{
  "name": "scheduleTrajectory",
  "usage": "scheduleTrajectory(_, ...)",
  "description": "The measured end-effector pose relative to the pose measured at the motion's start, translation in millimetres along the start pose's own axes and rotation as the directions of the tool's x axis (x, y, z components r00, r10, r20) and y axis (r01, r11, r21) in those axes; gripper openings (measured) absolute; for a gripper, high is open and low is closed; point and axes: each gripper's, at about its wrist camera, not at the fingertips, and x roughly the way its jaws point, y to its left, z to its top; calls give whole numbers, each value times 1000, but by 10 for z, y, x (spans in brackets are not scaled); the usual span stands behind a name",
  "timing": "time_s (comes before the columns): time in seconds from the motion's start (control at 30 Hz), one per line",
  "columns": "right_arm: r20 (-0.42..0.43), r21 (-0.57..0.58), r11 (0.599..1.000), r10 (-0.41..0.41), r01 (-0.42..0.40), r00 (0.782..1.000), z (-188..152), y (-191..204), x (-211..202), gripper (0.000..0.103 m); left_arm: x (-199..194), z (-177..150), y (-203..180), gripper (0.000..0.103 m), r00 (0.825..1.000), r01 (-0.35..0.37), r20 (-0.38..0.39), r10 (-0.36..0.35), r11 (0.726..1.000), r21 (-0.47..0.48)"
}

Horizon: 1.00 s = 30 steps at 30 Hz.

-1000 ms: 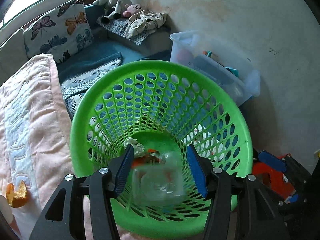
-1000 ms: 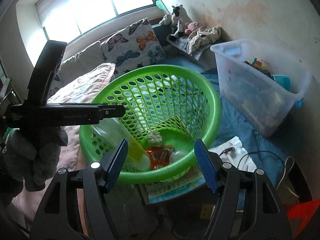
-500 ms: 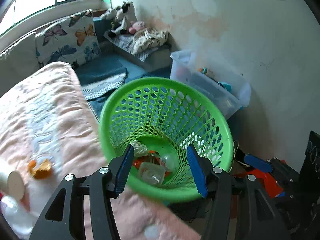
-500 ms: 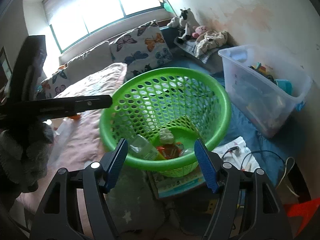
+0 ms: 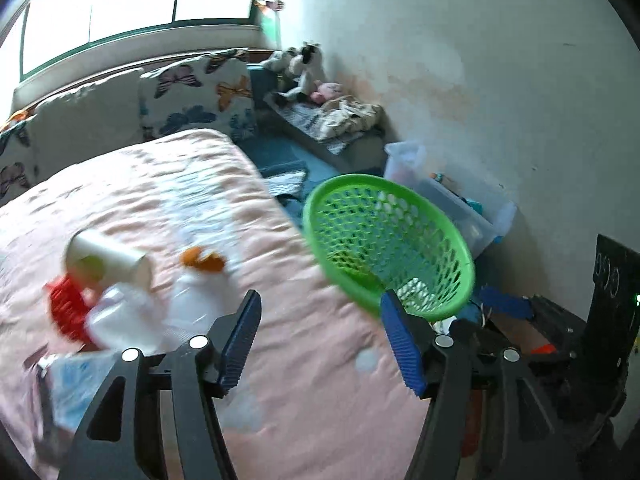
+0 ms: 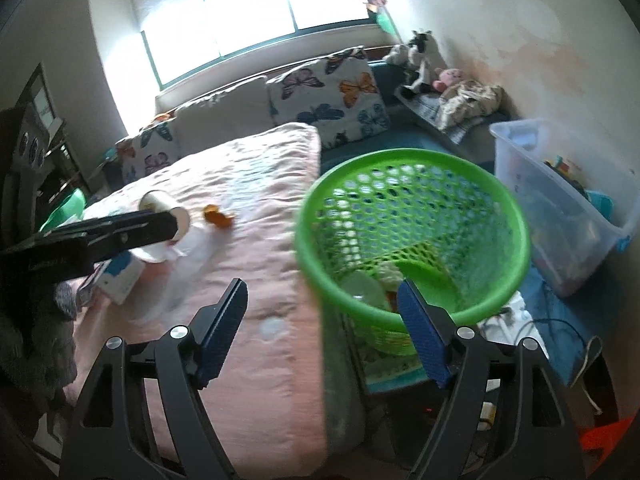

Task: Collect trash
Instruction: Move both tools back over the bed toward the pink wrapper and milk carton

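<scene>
The green basket (image 6: 412, 240) is a round plastic bin with a solid rim and perforated walls. It stands on the floor just beside the edge of the bed, whose pink blanket (image 5: 168, 200) is bare in the middle. Crumpled pale pieces and a clear plastic item lie at the basket's bottom.

On the blanket, the remaining trash forms a loose cluster: a white cylindrical cup (image 5: 106, 258) on its side, an orange peel (image 5: 202, 260), a clear plastic bottle (image 5: 188, 304), and a red item (image 5: 66, 308); details are blurred.

The left gripper (image 5: 320, 340) has its jaws opening, nothing between them. The right gripper (image 6: 322, 328) is likewise opening and empty.
</scene>
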Motion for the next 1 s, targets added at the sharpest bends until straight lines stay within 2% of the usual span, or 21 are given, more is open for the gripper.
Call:
scheduleTrajectory(0.2, -9, -53, 998, 45, -45, 999, 48, 318, 60, 78, -314, -237, 392, 62, 997, -70, 30, 72, 995, -68)
scheduleTrajectory(0.37, -15, -90, 993, 78, -80, 997, 77, 539, 107, 79, -574, -413, 766, 65, 985, -155, 48, 163, 978, -140)
scheduleTrajectory(0.63, -35, -134, 984, 116, -120, 993, 80, 803, 190, 80, -903, -726, 1438, 76, 941, -315, 46, 335, 916, -248)
scheduleTrajectory(0.8, -47, -149, 979, 133, -139, 990, 78, 909, 241, 80, -980, -963, 1768, 81, 914, -389, 5, 406, 877, -281)
scheduleTrajectory(0.97, -65, -169, 973, 148, -157, 987, 87, 1014, 303, 80, -949, -1131, 1974, 84, 903, -423, -48, 428, 862, -280)
scheduleTrajectory(1.0, -70, -174, 971, 152, -162, 986, 97, 1029, 315, 80, -936, -1157, 2015, 84, 906, -418, -54, 420, 864, -281)
